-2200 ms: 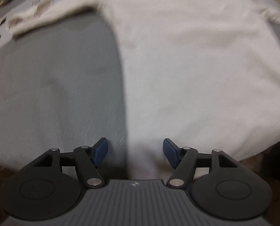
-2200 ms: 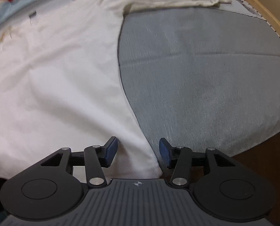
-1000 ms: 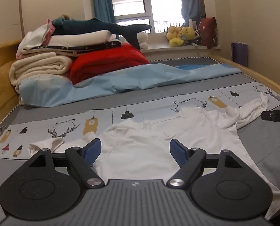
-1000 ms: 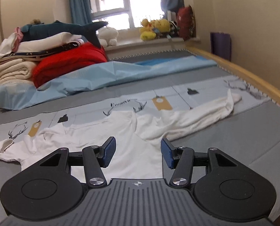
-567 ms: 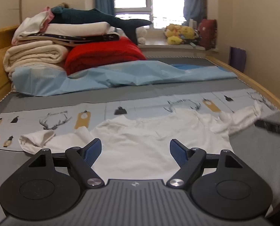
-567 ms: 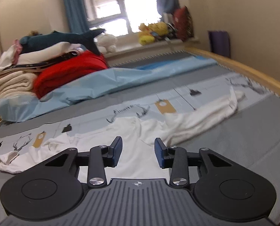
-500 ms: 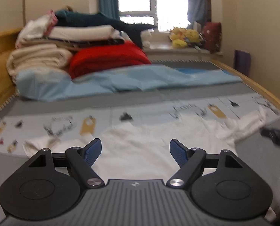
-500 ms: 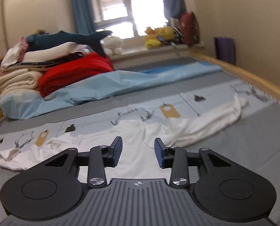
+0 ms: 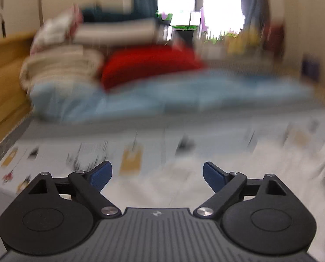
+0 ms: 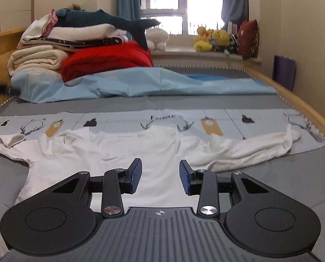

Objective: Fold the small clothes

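A white long-sleeved shirt (image 10: 123,152) lies spread flat on the grey bed, its right sleeve (image 10: 260,147) stretched out to the right and its left sleeve (image 10: 9,140) bunched at the left. My right gripper (image 10: 160,175) hovers above the shirt's lower middle, open and empty. The left wrist view is blurred by motion; my left gripper (image 9: 157,174) is open wide and empty above the shirt (image 9: 238,174), which shows as a white smear.
A patterned grey-and-white sheet (image 10: 206,118) lies under the shirt's top. Behind it are a light blue sheet (image 10: 140,83), a red blanket (image 10: 105,60), folded bedding with a plush shark (image 10: 53,43), and toys on the windowsill (image 10: 214,37). A wooden bed rail (image 10: 293,100) runs along the right.
Both grippers rose from close over the shirt to a level view of the bed. The left gripper is now swinging left, blurring its view. The right jaws narrowed a little.
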`<state>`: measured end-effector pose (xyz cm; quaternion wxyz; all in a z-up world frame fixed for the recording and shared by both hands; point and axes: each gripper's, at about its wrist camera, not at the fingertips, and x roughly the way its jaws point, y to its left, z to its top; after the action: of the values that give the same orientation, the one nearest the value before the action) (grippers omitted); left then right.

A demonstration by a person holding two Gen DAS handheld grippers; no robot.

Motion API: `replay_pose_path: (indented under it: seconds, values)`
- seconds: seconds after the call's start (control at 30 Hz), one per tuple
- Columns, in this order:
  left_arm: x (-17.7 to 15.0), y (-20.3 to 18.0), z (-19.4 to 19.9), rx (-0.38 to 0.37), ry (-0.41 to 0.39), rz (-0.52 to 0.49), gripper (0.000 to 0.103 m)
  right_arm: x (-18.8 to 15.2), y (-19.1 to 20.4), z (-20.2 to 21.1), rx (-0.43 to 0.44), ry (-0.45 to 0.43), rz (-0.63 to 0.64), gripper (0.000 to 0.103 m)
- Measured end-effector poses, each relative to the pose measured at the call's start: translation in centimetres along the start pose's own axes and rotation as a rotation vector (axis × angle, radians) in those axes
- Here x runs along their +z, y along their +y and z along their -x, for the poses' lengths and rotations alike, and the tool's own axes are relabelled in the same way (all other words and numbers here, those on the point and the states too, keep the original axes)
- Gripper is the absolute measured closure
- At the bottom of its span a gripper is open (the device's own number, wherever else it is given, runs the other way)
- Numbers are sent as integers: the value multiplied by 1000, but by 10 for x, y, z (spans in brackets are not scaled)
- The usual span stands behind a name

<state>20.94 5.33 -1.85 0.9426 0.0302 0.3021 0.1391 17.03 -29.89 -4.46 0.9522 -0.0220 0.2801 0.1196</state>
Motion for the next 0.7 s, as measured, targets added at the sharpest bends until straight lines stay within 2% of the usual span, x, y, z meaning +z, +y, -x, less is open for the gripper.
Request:
replay_pose_path:
  seconds: [0.03, 0.1, 0.17, 0.3, 0.37, 0.47, 0.7]
  values:
    - [-3, 0, -5, -9, -33, -2, 10, 0, 1, -1, 0, 3, 2, 63]
    - [-3, -6, -13, 34, -59, -69, 10, -1, 3, -4, 0, 13, 21, 63]
    - [-5, -3, -19, 51, -103, -80, 10, 0, 8, -9, -3, 27, 44, 63]
    - [-15, 18, -48, -8, -18, -12, 10, 2, 17, -17, 0, 49, 75, 63]
    - [-19, 23, -67, 13, 47, -22, 10, 3, 22, -23, -1, 61, 94, 63]
    - [-26, 38, -82, 24, 65, 14, 10, 5, 29, -29, 17, 72, 109, 63]
    - [-45, 88, -124, 150, 214, 98, 10, 48, 37, -55, 79, 60, -95, 66]
